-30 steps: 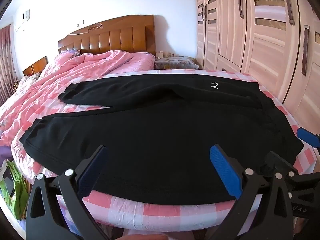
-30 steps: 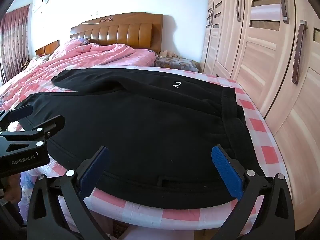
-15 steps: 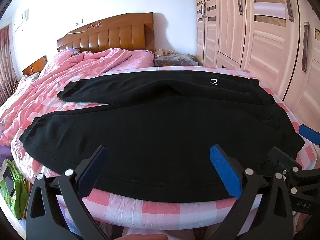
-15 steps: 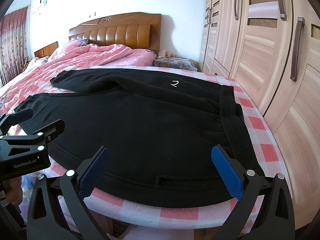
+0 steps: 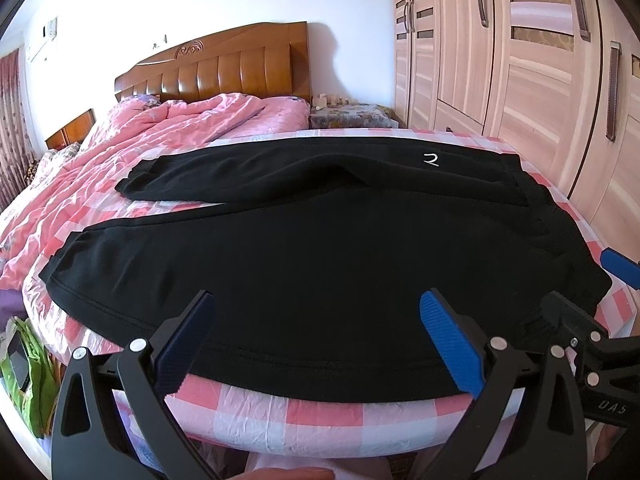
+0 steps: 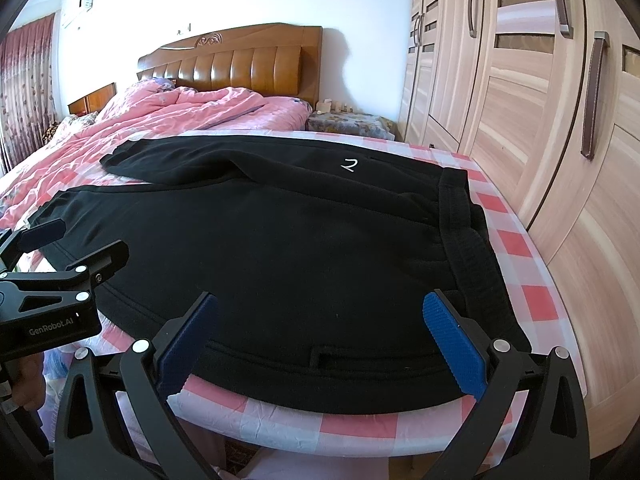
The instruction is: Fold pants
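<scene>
One pair of black fleece-like pants (image 5: 320,248) lies spread flat across the foot of the bed, and I see its matte, soft cloth from both of my wrist cameras. The two legs run toward the left, parted in a narrow V, with the pink-and-white checked sheet (image 5: 304,404) showing between them. The thick ribbed waistband (image 6: 464,236) sits at the right end, bunched slightly, near the bed's right edge. A small white mark shaped like a "2" (image 5: 431,159) stands on the far leg. A stitched seam curves along the near hem, and in the right view a small rectangular loop or tab (image 6: 320,358) shows on it.

My left gripper (image 5: 316,344) hangs just off the near edge of the bed, its black plastic arms spread wide, ribbed blue pads (image 5: 450,348) facing each other with nothing between them. My right gripper (image 6: 322,344) does the same further right, close to the waistband, jaws wide and empty. Neither touches the cloth as far as I can tell.

Beyond the pants a rumpled pink quilt (image 5: 168,132) is heaped toward the glossy orange-brown wooden headboard (image 5: 224,72) with padded vertical panels. A pale wood-grain wardrobe (image 6: 532,92) with long dark handles lines the right wall. A green bag (image 5: 24,364) sits low at the left.
</scene>
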{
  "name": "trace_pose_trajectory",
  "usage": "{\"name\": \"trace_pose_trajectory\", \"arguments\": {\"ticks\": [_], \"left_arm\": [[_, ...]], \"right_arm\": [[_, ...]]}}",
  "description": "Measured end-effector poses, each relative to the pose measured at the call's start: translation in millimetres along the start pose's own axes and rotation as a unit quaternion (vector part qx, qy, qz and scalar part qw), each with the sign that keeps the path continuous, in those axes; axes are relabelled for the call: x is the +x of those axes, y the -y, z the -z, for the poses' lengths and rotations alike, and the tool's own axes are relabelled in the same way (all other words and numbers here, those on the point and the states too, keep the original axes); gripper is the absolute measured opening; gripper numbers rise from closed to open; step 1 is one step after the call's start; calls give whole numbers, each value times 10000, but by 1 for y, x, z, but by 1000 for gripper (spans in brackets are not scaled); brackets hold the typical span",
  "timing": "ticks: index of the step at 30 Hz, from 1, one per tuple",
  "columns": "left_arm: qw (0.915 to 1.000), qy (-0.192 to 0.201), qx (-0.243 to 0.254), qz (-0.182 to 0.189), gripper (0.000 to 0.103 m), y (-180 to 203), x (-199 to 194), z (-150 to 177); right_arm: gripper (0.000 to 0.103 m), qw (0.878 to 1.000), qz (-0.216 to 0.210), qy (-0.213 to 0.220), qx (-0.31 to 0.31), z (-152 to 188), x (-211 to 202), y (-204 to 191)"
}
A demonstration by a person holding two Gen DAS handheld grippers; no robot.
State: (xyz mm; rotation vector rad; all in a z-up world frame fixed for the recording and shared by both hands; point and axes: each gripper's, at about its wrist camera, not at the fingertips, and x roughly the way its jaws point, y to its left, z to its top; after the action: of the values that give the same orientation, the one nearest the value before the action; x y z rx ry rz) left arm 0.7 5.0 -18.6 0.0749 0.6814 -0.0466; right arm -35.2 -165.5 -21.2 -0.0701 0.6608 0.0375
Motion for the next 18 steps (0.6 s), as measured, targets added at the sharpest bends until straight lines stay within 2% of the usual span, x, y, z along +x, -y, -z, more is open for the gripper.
{"name": "trace_pose_trajectory", "arguments": {"ticks": [18], "left_arm": [[9999, -121, -23, -16, 102, -4, 5, 3]], "right_arm": [[99, 10000, -37, -60, 11, 7, 3, -2]]}}
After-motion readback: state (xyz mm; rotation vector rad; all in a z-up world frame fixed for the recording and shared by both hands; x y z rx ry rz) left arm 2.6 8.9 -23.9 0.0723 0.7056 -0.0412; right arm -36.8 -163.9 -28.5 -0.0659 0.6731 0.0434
